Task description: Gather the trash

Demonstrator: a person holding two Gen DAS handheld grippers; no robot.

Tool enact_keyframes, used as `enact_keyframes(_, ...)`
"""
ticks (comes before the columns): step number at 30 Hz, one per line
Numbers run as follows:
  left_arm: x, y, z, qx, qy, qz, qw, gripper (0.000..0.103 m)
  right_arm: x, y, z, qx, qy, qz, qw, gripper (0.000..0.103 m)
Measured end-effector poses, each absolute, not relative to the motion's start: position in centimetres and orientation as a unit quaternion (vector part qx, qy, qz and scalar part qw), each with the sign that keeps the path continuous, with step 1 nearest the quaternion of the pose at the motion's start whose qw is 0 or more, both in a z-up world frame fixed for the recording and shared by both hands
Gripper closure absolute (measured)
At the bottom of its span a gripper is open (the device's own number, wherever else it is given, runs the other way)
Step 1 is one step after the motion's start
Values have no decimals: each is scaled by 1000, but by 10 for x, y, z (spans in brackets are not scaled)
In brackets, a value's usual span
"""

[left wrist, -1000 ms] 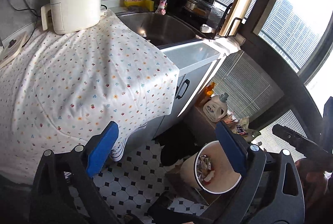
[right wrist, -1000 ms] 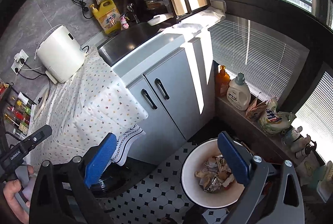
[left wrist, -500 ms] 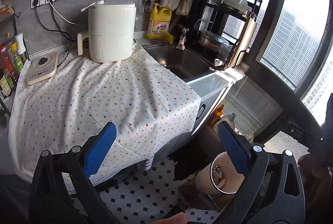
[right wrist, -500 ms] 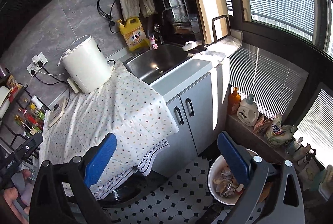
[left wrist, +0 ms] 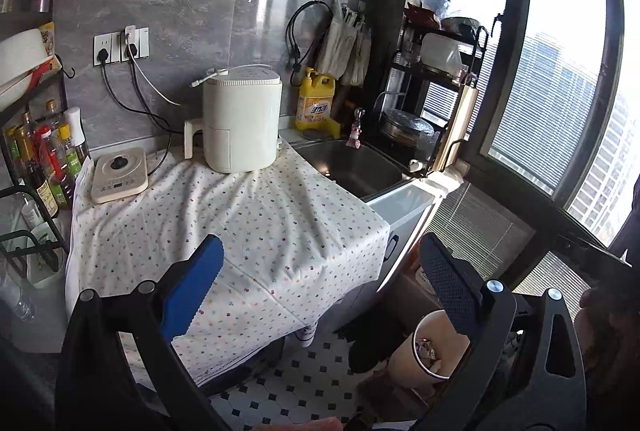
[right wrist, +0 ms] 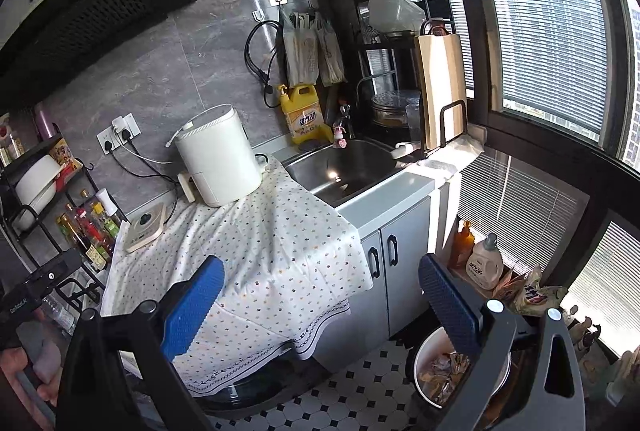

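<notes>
Hanging above the front edge of the desk (left wrist: 280,231), the left tongs (left wrist: 320,295) stand spread wide with nothing between their blue pads. The right tongs (right wrist: 320,311) are spread just as wide and are likewise empty, raised over the same flowered cloth (right wrist: 272,251).

The trash sits in a white bin (right wrist: 424,355) on the black-and-white tiled floor (right wrist: 352,391), to the right of the desk and just in front of the grey cabinet doors (right wrist: 384,271). Crumpled wrappers (right wrist: 444,371) fill it; the right finger of the right tongs hides part of its rim. In the left wrist view the same bin (left wrist: 404,363) shows low on the right, with a bit of the wrappers (left wrist: 426,349) visible inside.

On the desk, a white air fryer (left wrist: 240,127) stands at the back on the cloth, and a small beige cooker plate (left wrist: 118,179) lies to its left. A steel sink (left wrist: 352,167) lies to the right of the cloth, with a yellow detergent jug (left wrist: 316,103) behind it near the wall. A rack of sauce bottles (left wrist: 44,159) stands at the far left. On a low ledge under the window, near the bin, are an orange bottle (right wrist: 464,243) and a white detergent bottle (right wrist: 486,265). A hand (right wrist: 28,367) grips the other tool's handle at the lower left of the right wrist view.
</notes>
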State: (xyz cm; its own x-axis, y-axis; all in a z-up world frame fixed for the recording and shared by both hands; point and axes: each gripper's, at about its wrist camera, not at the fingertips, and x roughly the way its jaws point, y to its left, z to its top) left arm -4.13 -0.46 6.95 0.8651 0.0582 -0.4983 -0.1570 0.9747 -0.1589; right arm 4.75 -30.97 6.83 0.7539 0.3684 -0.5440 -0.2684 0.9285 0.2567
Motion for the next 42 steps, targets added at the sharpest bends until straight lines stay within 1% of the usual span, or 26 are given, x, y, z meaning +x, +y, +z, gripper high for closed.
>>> enact_keyframes(12, -73, -6, 83, -96, 237, 58, 965, 6, 11, -299, 80, 85, 294, 188, 933, 8)
enact_keyframes(26, -77, -8, 85, -99, 230, 52, 967, 6, 0, -300, 82, 85, 287, 181, 937, 8)
enact_keyframes(42, -72, -8, 73, -104, 239, 33, 965, 6, -11, -305, 86, 71, 278, 148, 947, 8)
